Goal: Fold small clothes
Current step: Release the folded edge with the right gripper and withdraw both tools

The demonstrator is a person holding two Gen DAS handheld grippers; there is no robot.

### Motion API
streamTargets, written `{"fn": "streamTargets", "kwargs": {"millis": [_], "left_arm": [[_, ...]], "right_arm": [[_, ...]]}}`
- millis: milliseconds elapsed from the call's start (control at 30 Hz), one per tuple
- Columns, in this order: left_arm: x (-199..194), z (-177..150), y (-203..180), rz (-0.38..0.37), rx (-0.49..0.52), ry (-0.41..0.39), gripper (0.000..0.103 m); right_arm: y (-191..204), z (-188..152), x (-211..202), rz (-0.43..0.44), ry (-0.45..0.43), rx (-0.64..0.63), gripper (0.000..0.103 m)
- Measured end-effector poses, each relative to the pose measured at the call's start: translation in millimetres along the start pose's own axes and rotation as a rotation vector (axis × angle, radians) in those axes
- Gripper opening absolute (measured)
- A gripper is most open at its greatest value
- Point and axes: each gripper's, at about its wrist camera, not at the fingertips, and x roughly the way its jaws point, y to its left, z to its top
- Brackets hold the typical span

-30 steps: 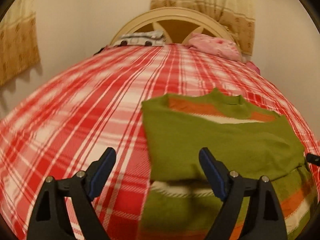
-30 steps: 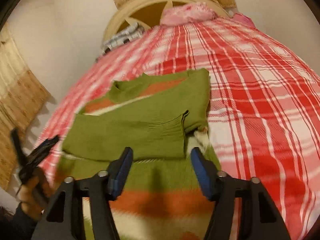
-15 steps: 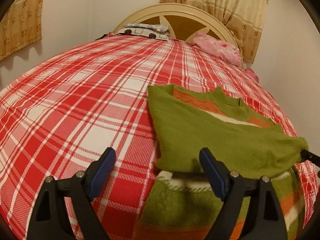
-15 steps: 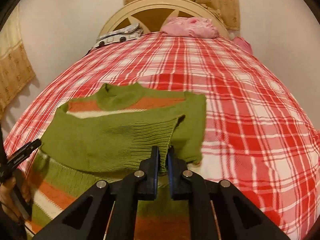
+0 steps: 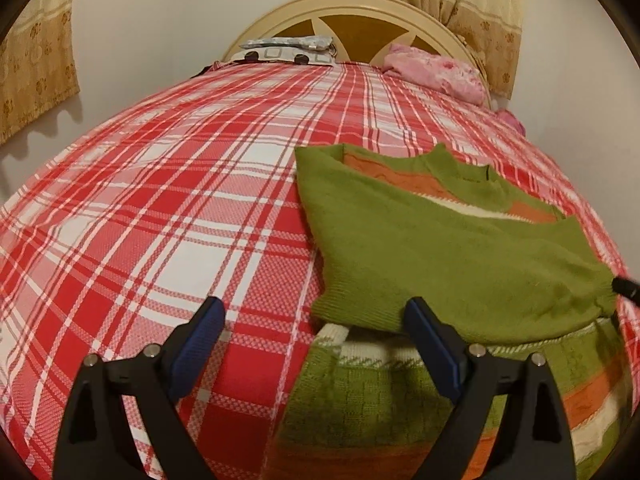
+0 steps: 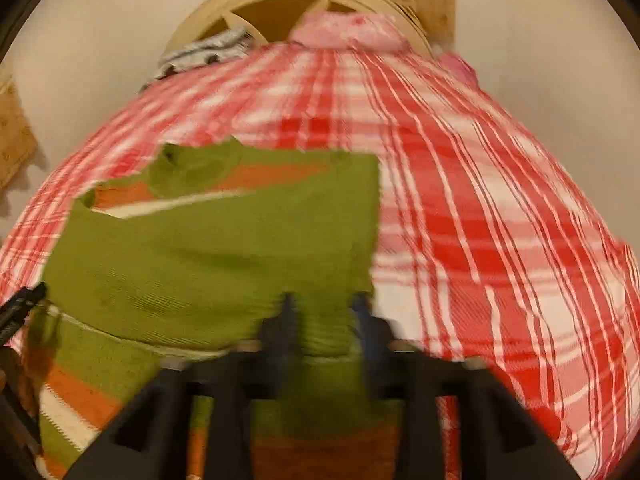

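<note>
Sweater (image 5: 440, 248) — green, with orange and cream stripes — is laid on the red plaid bedspread (image 5: 168, 216), toward the near right part of the bed as seen from the left wrist camera. Both sleeves are seen folded across the chest, the top one a plain green band ending in a ribbed cuff (image 5: 352, 312).

From here, the fold could be undone. If the right claw (image 6: 324, 306) is drawn away while the knit is snagged on a pad, the cuff is likely to be dragged back and the sleeve pulled askew. A soft, stretchy knit like this is easily shifted, so the lower layer could also be rumpled if the hem is lifted unevenly by the 2 claws. The right view is badly blurred, so the exact lie of the cuff edge cannot be confirmed there.

The right claw's jaws have just been opening; they are seen moderately parted with the ribbed sleeve end between them, and nothing appears to be pinched. Whether a pad brushes the cloth cannot be told through the blur.

The left claw (image 5: 316, 320) is held wide — nothing is gripped. It is poised over the sweater's left edge, 1 finger above bare bedspread, the other over the cuff.
</note>
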Motion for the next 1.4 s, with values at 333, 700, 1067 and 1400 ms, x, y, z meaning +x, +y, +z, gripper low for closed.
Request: {"fn": "streamTargets", "kwargs": {"millis": [333, 700, 1067, 1400], "left_arm": [[5.7, -4.0, -11.8, 0.055, 0.071, 0.033, 0.094], [7.3, -6.1, -18.9, 0.073, 0.115, 0.043, 0.096], [8.2, -8.2, -24.5, 0.084, 0.153, 0.051, 0.098], [7.2, -10.0, -29.0, 0.088, 0.189, 0.057, 0.099]], "right_arm": [[21.4, -1.8, 51.2, 0.099, 0.090, -0.047, 0.066], [11.1, -10.1, 36.8, 0.042, 0.073, -0.049, 0.065], [20.3, -17.3, 38.2, -0.044, 0.072, -0.077, 0.065], [16.5, -18.9, 39.1, -0.051, 0.081, -0.060, 0.065]]}}
